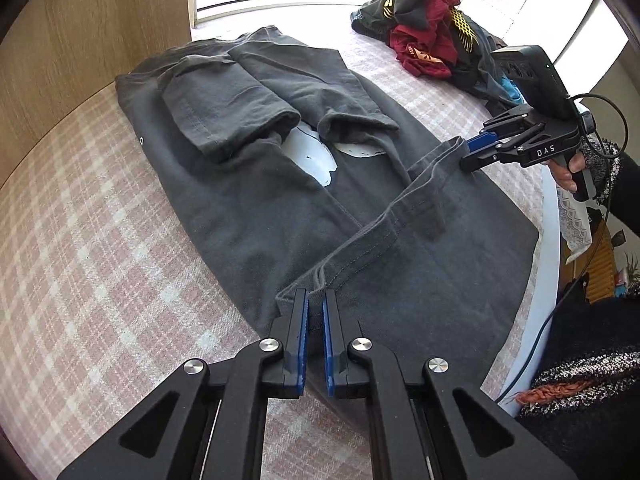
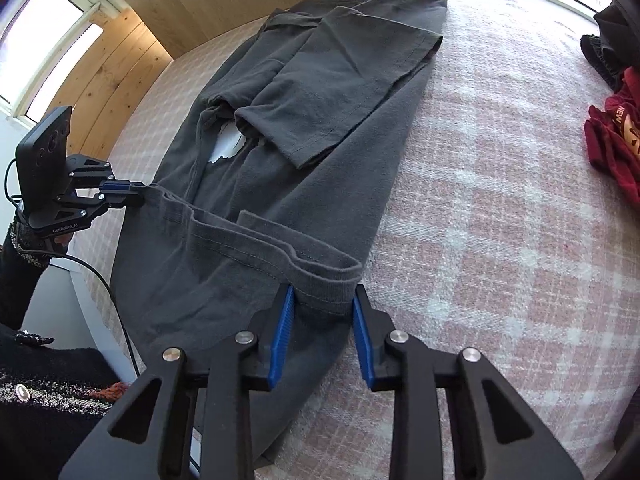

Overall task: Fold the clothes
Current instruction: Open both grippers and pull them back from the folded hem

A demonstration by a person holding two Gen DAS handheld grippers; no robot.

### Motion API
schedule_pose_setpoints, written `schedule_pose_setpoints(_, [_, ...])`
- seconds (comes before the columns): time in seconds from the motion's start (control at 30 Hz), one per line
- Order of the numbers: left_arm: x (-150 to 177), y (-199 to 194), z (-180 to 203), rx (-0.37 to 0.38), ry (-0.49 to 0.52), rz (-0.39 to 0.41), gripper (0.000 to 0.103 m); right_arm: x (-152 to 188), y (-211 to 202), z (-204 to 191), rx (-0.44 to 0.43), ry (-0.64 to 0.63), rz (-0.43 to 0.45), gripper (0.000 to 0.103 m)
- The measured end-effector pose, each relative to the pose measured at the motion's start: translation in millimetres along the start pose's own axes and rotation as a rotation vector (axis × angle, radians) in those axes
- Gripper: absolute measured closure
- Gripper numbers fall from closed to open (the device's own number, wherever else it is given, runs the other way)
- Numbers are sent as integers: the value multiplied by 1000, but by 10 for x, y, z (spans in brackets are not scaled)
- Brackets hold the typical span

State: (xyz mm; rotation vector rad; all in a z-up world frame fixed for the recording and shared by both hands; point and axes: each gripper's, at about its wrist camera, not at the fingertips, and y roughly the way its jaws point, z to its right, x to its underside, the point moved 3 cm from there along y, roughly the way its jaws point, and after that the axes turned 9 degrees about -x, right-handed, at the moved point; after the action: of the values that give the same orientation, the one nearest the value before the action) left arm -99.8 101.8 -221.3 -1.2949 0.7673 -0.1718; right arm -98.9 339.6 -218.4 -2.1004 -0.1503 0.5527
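A dark grey T-shirt (image 1: 256,200) with a white print lies flat on a pink checked bedcover (image 1: 80,260), both sleeves folded in over its chest. Its bottom hem (image 1: 380,220) is raised as a taut band between the two grippers. My left gripper (image 1: 315,300) is shut on one hem corner, and the right wrist view shows it at far left (image 2: 142,196). My right gripper (image 2: 322,300) holds the other corner with a thick fold of hem (image 2: 324,276) between its blue pads, which stand wider apart. It appears at the right (image 1: 468,154) in the left wrist view.
A heap of red and black clothes (image 1: 432,36) lies at the bedcover's far corner, by the window, and shows at the right edge (image 2: 612,136) of the right wrist view. A wooden panel (image 1: 100,40) borders the bed behind the shirt. A person's dark sleeves and a cable hang at the near bed edge (image 1: 552,240).
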Motion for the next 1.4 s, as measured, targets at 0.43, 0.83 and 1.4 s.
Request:
schedule_pose_setpoints(0.43, [22,-410,23,18,-37,88,98,-68,-338,-465,-341,-216,3,92])
schedule_pose_setpoints(0.83, [88,-18,-221,-46,-61,-17,83,-164,50,49,-119,-20,-99,80])
schedule_pose_setpoints(1.4, [522,-117,170,7,-88,-22,92,835,-73,-280,-34,74,-42,84])
